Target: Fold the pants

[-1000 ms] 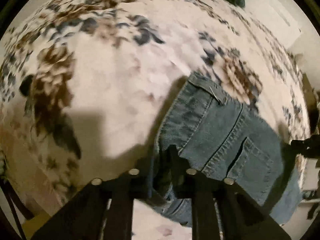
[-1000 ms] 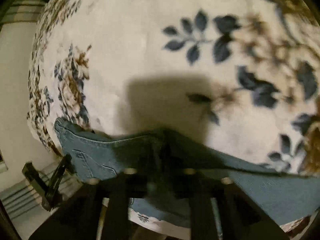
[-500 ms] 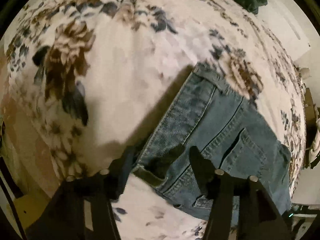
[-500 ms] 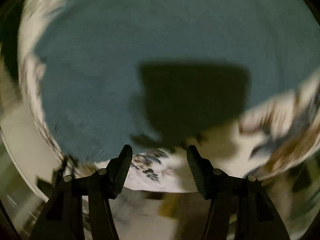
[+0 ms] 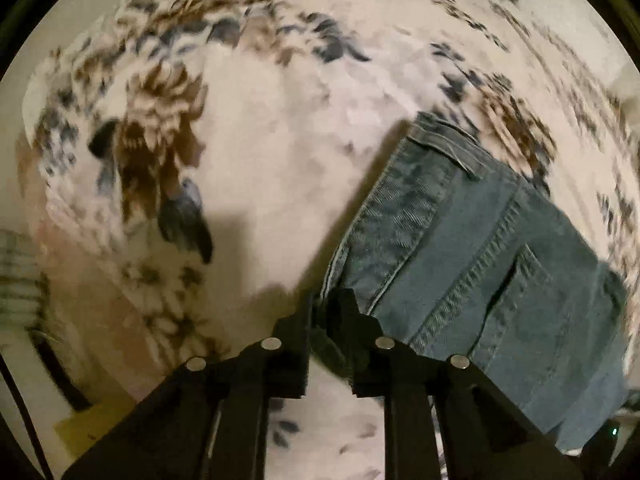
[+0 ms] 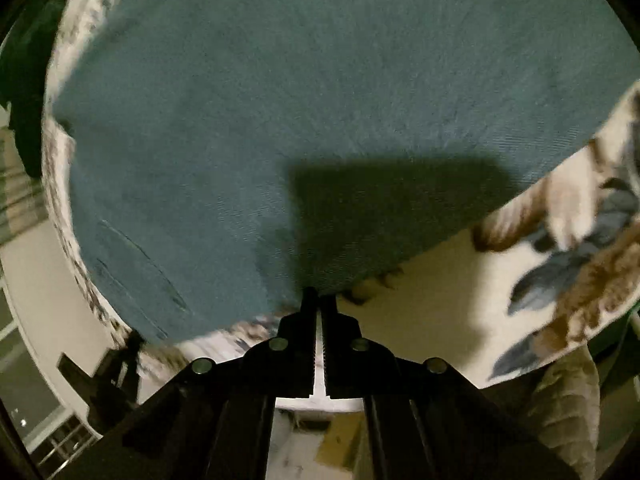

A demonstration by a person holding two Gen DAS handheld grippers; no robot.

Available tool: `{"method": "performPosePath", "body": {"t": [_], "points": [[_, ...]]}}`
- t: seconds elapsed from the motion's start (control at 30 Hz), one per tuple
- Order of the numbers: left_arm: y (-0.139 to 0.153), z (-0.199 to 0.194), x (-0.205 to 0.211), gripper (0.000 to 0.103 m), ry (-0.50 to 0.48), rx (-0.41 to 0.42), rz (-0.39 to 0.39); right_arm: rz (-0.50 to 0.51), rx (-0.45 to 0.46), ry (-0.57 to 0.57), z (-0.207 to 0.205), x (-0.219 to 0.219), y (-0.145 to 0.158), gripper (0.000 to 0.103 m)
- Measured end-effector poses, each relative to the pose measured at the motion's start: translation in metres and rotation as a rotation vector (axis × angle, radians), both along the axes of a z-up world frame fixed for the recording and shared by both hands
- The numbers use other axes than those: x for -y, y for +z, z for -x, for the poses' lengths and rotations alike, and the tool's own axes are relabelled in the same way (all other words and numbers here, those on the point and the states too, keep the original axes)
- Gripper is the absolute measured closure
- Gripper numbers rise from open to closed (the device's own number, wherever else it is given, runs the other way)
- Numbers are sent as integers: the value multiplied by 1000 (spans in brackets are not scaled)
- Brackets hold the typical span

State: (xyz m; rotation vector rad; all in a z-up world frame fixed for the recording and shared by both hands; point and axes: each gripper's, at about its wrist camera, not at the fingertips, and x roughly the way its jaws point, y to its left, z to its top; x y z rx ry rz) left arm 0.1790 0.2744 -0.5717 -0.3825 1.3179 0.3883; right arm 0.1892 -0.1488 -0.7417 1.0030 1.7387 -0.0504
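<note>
Left claw pinches the jeans waistband edge at lower centre; right claw grips the denim hem. Lift both evenly over the floral blanket.

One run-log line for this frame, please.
task: fold pants | left gripper: shut on jeans corner | right gripper: shut on jeans edge | surface: floral blanket

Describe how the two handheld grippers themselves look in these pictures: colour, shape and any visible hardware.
Both the left gripper and right gripper are matte black, each with two flat angular fingers widening back into broad black arms. Four round silver fasteners dot each. Ridged teeth line the right gripper's inner finger faces. No cables, markings or sleeves are visible.
</note>
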Motion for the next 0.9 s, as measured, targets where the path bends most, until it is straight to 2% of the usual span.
{"method": "performPosePath", "body": {"t": [0.07, 0.1, 0.13, 0.17, 0.2, 0.27, 0.4, 0.5, 0.57, 0.63, 0.7, 0.77, 0.8, 0.83, 0.87, 0.9], "points": [[14, -2, 19, 75, -35, -2, -11, -52, 47, 0, -1, 9, 3, 90], [24, -3, 36, 71, -69, 15, -7, -25, 105, 15, 1, 19, 15, 66], [31, -4, 52, 49, -98, 20, -14, -6, 152, 13, 5, 29, 24, 34], [35, -5, 67, 14, -126, 23, -18, 20, 210, -13, 11, 48, 37, 20], [40, -7, 93, 2, -171, 24, -20, 50, 253, -49, 19, 68, 47, 13], [41, -11, 133, 0, -239, 20, 10, 112, 281, -128, 35, 113, 59, 13], [27, -23, 246, 0, -392, -30, 126, 222, 357, -425, 80, 245, 66, 13], [21, -29, 324, 0, -484, -29, 159, 290, 447, -618, 110, 339, 62, 13], [15, -31, 365, 0, -549, -33, 190, 314, 452, -690, 121, 387, 50, 13], [3, -30, 410, 0, -630, -64, 243, 293, 443, -758, 129, 426, 31, 14], [-9, -25, 448, 0, -711, -98, 241, 232, 453, -800, 132, 451, 8, 16], [-19, -21, 474, 0, -771, -128, 216, 196, 508, -815, 132, 462, 6, 16], [-25, -22, 486, 0, -795, -141, 200, 151, 559, -810, 129, 464, 8, 24], [-29, -21, 493, 0, -810, -150, 188, 105, 595, -802, 124, 467, 10, 37], [-34, -22, 499, 0, -818, -162, 173, 56, 642, -795, 122, 469, 14, 38], [-39, -23, 502, 0, -816, -175, 166, 55, 663, -778, 122, 470, 17, 38]]}}
